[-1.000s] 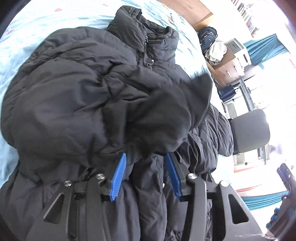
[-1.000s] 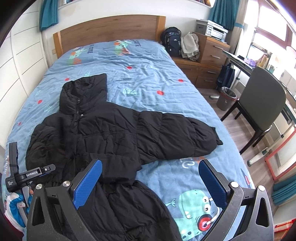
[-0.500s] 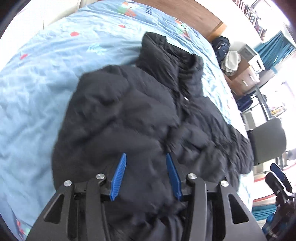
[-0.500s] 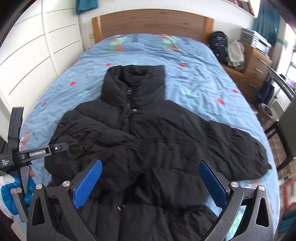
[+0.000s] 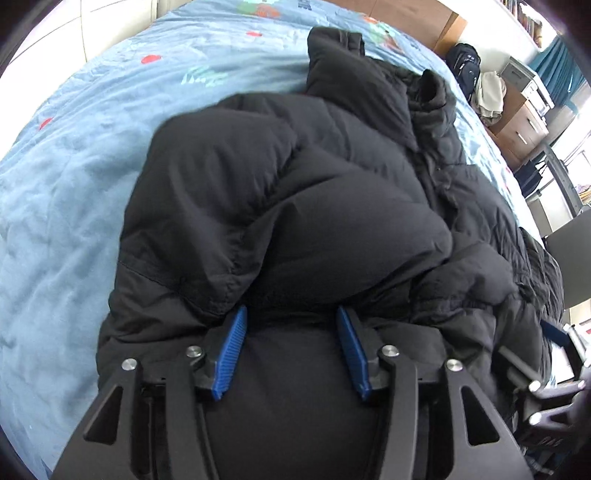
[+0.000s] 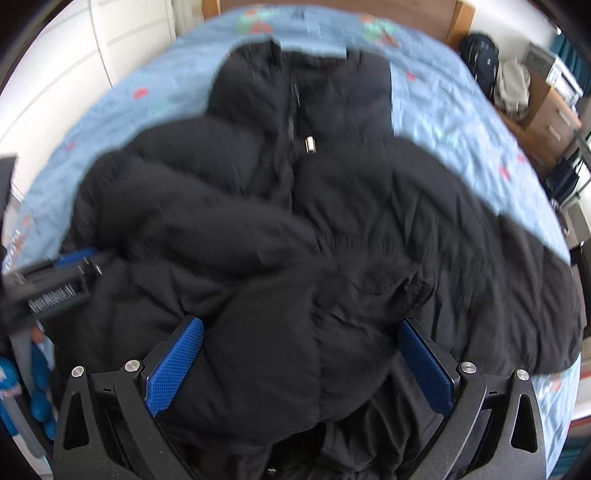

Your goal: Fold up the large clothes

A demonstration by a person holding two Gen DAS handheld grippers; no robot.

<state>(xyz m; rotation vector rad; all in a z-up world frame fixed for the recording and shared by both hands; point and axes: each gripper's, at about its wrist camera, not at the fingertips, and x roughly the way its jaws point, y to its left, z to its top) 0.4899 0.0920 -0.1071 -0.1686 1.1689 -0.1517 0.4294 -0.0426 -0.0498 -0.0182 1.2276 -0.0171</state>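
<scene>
Now the black puffer jacket (image 6: 332, 229) lies spread front-up across the bed (image 5: 66, 192), collar toward the wooden headboard (image 6: 369, 11), its left sleeve (image 5: 280, 206) folded in over the chest. Low over that sleeve, the left tool (image 5: 291, 350) has its blue pads (image 5: 231, 354) spreading apart, with padded fabric bulging between them but not pinched. Beside it the right tool (image 6: 299, 365) stands wide and released above the jacket's lower front, gripping nothing.
</scene>
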